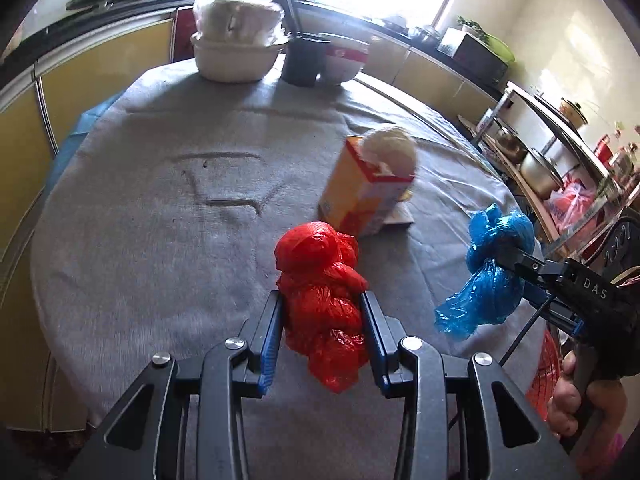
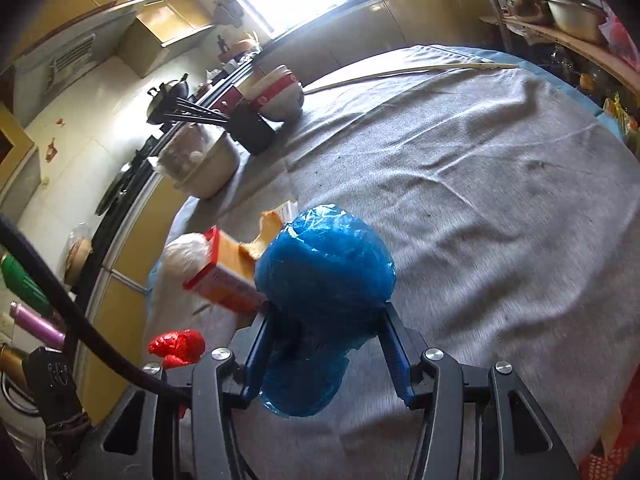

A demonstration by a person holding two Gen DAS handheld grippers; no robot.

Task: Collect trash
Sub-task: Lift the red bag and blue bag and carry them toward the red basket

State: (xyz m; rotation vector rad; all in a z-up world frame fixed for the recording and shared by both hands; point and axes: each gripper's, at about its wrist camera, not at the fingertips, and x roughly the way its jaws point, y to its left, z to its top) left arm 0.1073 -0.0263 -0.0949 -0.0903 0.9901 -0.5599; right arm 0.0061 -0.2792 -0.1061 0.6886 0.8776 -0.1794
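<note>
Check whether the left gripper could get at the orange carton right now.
Probably not: the left gripper is shut on the red bag, which also sits between its fingers and the orange carton.

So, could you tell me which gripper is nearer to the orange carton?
Left. The left gripper, shut on the red bag, sits just in front of the orange carton; the right gripper, holding the blue bag, is off to its side.
</note>
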